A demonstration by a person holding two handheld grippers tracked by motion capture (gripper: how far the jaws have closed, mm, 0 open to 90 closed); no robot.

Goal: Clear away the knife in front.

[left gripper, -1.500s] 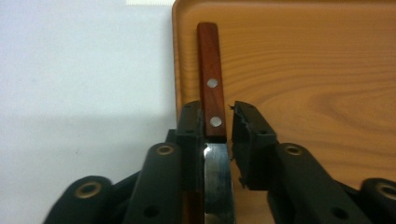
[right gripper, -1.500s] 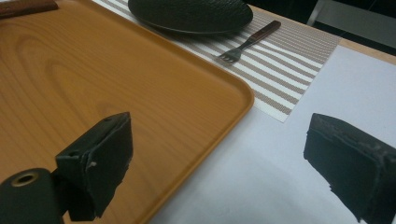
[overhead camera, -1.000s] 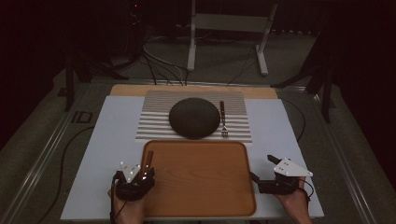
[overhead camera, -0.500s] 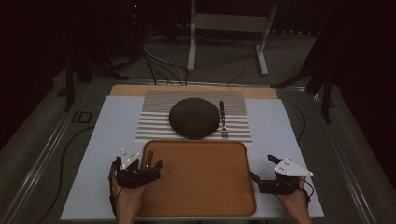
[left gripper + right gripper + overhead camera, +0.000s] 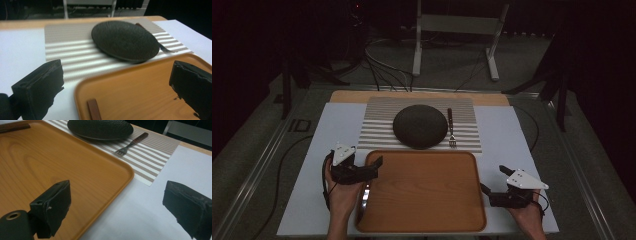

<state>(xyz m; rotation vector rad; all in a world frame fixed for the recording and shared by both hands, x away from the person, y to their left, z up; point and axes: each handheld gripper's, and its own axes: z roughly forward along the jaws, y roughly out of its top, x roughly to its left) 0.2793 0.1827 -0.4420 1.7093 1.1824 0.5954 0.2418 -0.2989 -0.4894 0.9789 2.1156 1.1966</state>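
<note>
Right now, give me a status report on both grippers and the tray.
Left gripper open, jaws straddling tray's far-left corner. Right gripper open at tray's right edge. Wooden tray flat on table, not gripped. Plate and fork beyond, clear.

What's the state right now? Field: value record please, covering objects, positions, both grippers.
surface: white sheet on table
tray: wooden tray at near centre
mat: striped placemat beyond the tray
plate: dark plate on the placemat
fork: fork right of the plate, tines toward the tray
knife: knife lying at the tray's left edge
left gripper: left gripper open, jaws astride the tray's left far corner
right gripper: right gripper open, jaws astride the tray's right rim
</note>
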